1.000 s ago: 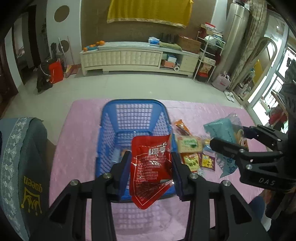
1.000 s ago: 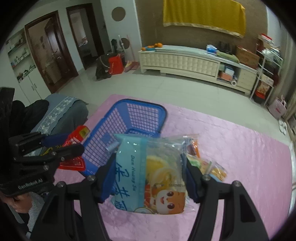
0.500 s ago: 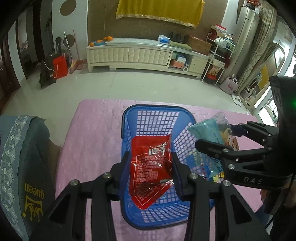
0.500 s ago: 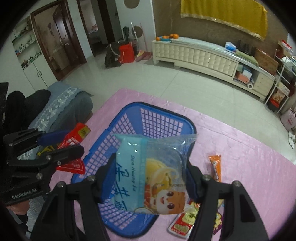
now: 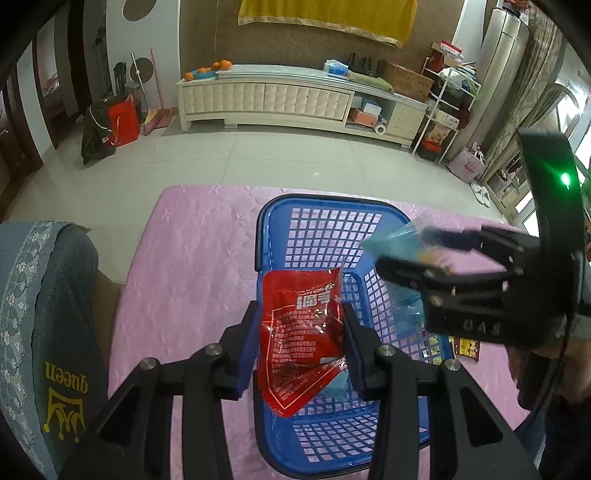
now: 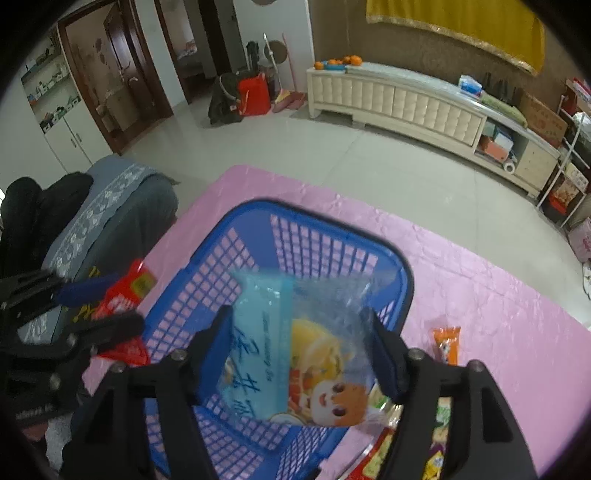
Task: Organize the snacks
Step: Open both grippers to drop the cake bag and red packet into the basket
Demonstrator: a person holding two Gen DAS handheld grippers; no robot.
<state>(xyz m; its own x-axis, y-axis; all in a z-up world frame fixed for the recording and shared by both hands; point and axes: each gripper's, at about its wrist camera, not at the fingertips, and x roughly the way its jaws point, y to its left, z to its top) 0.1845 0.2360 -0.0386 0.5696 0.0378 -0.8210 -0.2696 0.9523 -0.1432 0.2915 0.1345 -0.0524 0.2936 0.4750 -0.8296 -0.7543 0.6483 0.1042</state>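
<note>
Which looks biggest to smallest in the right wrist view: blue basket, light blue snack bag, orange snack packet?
1. blue basket
2. light blue snack bag, though it sits close to the camera between the jaws, so its apparent size is inflated
3. orange snack packet, clearly smallest

- Pink tablecloth (image 5: 192, 258), quilted.
- Grey chair cover (image 5: 48, 332), lettered "queen".
- Cream cabinet (image 5: 266, 99) bearing oranges (image 5: 212, 68).
- Yellow cloth (image 5: 325, 14) on wall.
- Red bag (image 6: 253, 96) on floor.
</note>
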